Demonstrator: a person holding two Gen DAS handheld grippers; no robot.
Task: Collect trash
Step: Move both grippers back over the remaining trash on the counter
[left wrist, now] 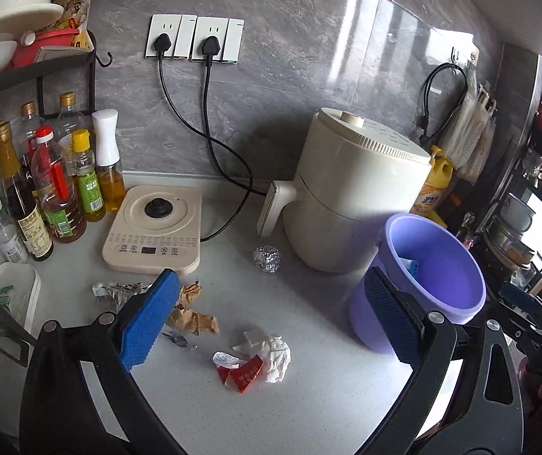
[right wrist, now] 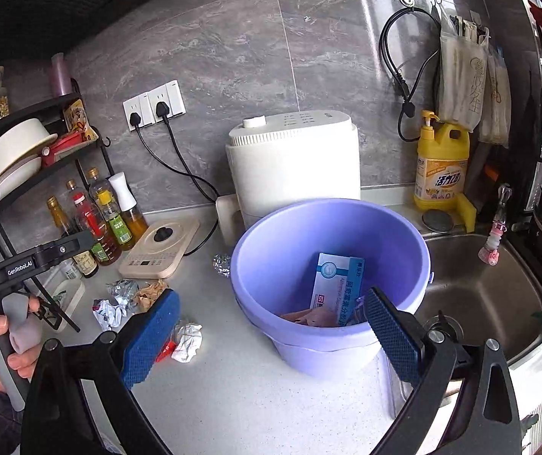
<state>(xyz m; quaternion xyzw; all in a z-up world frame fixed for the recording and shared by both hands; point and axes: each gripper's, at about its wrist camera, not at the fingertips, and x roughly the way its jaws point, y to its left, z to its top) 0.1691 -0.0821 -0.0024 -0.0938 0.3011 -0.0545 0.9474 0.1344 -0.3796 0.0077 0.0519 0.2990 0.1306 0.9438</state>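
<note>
Left gripper [left wrist: 271,326] & right gripper [right wrist: 267,337] both wide, empty. White tissue wad [left wrist: 271,352] beside bucket [left wrist: 441,265]: prob. light, soft; pinch mid-crumple.

dim daylight, wall glare, fisheye edges.

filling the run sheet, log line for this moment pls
left claw: open, empty | right claw: open, empty | bucket: box inside | counter: foil ball, tissue
</note>
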